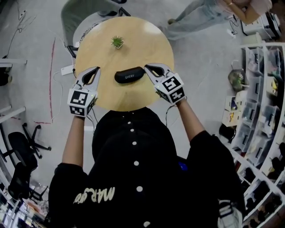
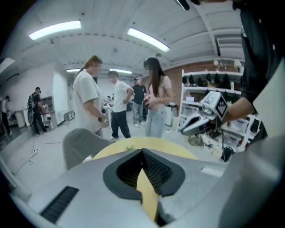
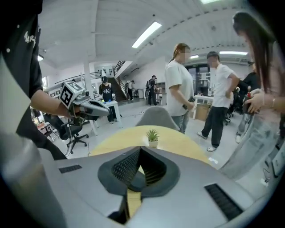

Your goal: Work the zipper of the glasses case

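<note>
The black glasses case [image 1: 129, 74] lies on the round wooden table [image 1: 133, 44], near its front edge. My left gripper [image 1: 96, 69] hangs just left of the case, jaws shut with nothing between them. My right gripper [image 1: 147, 67] hangs just right of it, also shut and empty. Neither touches the case. In the left gripper view the left gripper [image 2: 142, 151] has its pads together, with the table edge beyond; the right gripper [image 2: 198, 122] shows at the right. The right gripper view shows the right gripper [image 3: 140, 149] with its pads together. The case is hidden in both gripper views.
A small potted plant [image 1: 117, 42] stands at the table's far side. Beyond the table is a grey chair [image 1: 84, 13]. Several people stand past it [image 3: 180, 84]. Shelves [image 1: 262, 89] line the right side, and a black office chair [image 1: 22, 151] sits at the left.
</note>
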